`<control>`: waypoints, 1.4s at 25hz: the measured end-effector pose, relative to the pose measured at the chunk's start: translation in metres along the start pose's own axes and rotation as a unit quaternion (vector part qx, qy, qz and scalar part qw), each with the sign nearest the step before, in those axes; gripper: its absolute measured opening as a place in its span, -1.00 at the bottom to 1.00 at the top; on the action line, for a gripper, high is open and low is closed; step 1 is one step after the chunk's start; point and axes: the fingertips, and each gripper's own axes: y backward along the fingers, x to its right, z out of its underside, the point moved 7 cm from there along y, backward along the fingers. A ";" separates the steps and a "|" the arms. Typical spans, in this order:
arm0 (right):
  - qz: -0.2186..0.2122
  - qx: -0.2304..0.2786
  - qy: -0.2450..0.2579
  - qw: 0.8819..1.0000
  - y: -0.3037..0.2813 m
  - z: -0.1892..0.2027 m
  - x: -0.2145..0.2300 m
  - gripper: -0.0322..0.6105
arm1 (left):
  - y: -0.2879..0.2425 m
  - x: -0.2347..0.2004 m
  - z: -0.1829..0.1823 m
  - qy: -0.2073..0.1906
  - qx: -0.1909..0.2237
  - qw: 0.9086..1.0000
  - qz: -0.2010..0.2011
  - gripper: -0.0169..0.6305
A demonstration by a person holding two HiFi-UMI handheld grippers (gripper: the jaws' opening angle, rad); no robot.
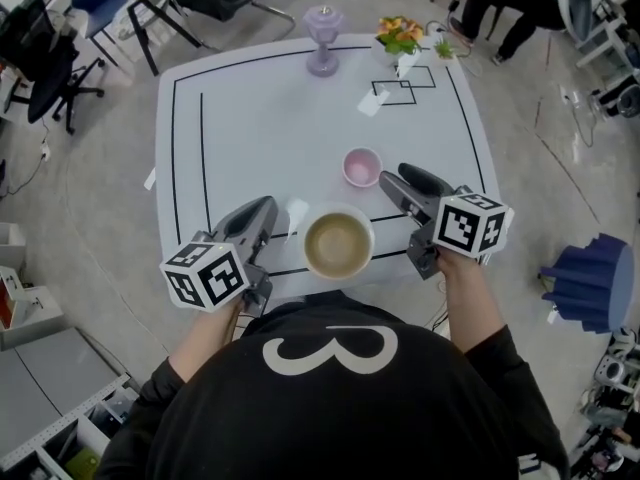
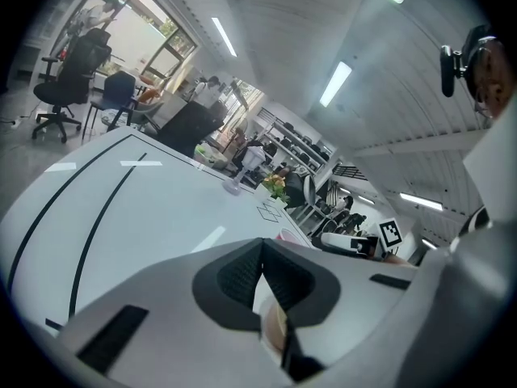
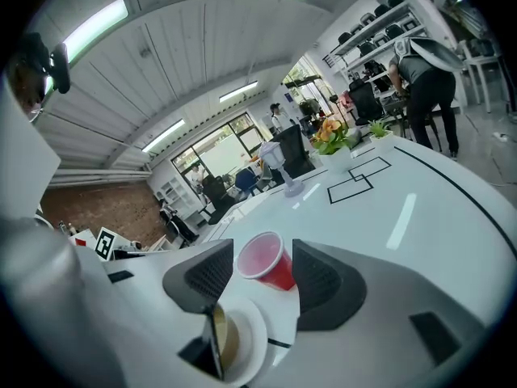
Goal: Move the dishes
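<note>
Action sits at the near edge of the white table (image 1: 255, 118). On the left, the left gripper (image 1: 268, 208) points across the tabletop, and its own view shows the pads meeting at the tip, fingers pressed together with nothing caught between them. It stands apart from the dishes. Just to its right sits the bowl (image 1: 338, 243), white with a tan inside, right at the table's near edge and between the two grippers. Beyond the bowl, a little further right, stands the cup (image 1: 362, 166), red outside and pink inside, mouth up. Now the right gripper (image 1: 392, 175): its fingers are spread wide, and its view frames the cup in the gap between them, but neither pad presses on it. The bowl's rim shows low by its left finger. Far across the table stand a purple vase (image 1: 323, 40) and flowers (image 1: 400, 36).
</note>
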 end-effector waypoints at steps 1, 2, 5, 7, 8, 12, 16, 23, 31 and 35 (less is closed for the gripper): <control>-0.001 0.003 -0.002 1.000 0.004 0.003 -0.003 -0.23 | 0.001 0.001 -0.001 -0.001 -0.001 1.000 0.002 -0.94; -0.001 0.007 -0.004 1.000 0.007 0.006 -0.006 -0.23 | 0.002 0.001 -0.001 -0.002 -0.003 1.000 0.003 -0.94; -0.007 0.016 -0.012 1.000 0.014 0.019 -0.017 -0.21 | 0.009 0.003 0.001 -0.005 -0.011 1.000 0.006 -0.94; -0.010 0.014 -0.018 1.000 0.017 0.031 -0.026 -0.20 | 0.017 0.006 0.003 -0.009 -0.017 1.000 0.010 -0.94; -0.011 0.012 -0.019 1.000 0.018 0.037 -0.031 -0.20 | 0.021 0.008 0.004 -0.012 -0.020 1.000 0.012 -0.94; -0.005 -0.006 -0.015 1.000 0.019 0.061 -0.047 -0.21 | 0.039 0.011 0.009 -0.015 -0.023 0.999 0.016 -0.94; -0.001 -0.030 -0.018 0.999 0.015 0.088 -0.054 -0.22 | 0.054 0.011 0.016 -0.016 -0.027 0.999 0.020 -0.94; 0.034 -0.051 -0.025 0.998 0.006 0.118 -0.052 -0.26 | 0.072 0.009 0.024 -0.020 -0.026 0.999 0.018 -0.94; 0.082 -0.051 -0.032 0.995 -0.001 0.125 -0.052 -0.68 | 0.079 0.007 0.025 -0.025 -0.032 0.999 0.024 -0.94; 0.089 -0.045 -0.042 0.994 -0.001 0.128 -0.050 -0.72 | 0.076 0.008 0.024 -0.026 -0.037 0.999 0.025 -0.94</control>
